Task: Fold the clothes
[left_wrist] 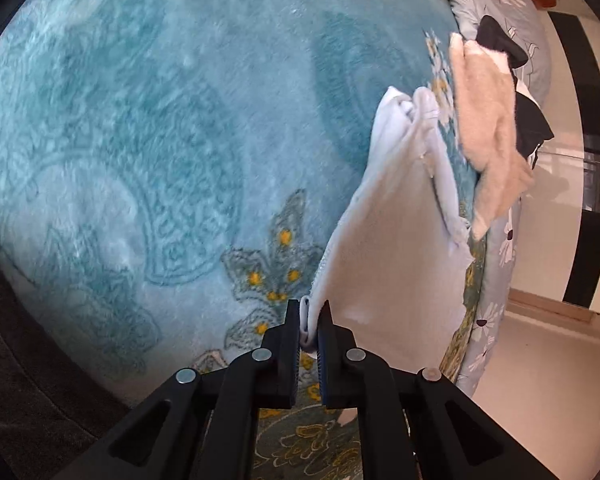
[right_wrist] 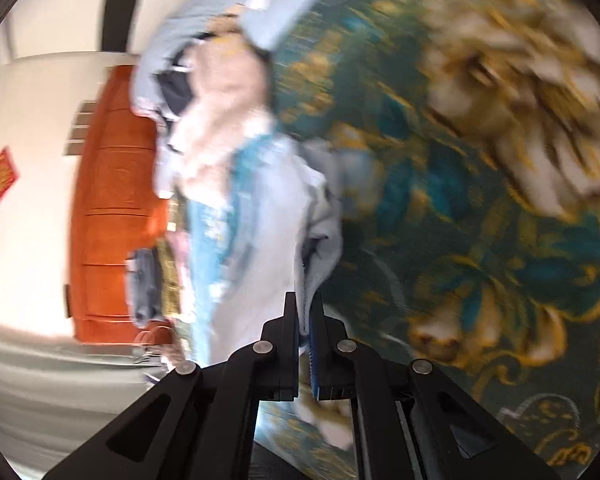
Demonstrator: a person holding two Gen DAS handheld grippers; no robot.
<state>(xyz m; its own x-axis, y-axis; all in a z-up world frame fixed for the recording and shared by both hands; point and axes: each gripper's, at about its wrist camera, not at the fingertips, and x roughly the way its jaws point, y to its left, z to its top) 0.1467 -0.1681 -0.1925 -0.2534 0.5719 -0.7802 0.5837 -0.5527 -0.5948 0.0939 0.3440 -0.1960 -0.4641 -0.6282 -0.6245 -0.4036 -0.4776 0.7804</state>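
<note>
A pale blue-white garment (left_wrist: 396,232) hangs stretched above a teal patterned blanket (left_wrist: 160,120). My left gripper (left_wrist: 309,320) is shut on its lower edge, the cloth bunched between the black fingers. In the blurred right wrist view my right gripper (right_wrist: 305,312) is shut on another edge of the pale garment (right_wrist: 268,216), which rises from the jaws. Beyond it, a cream fluffy garment (left_wrist: 492,128) and a black garment (left_wrist: 532,120) lie in a heap at the blanket's edge.
A grey floral quilt (left_wrist: 512,8) runs along the right of the blanket. The dark green and gold bed cover (right_wrist: 480,200) fills the right wrist view. An orange wooden door (right_wrist: 112,208) and white wall stand at its left.
</note>
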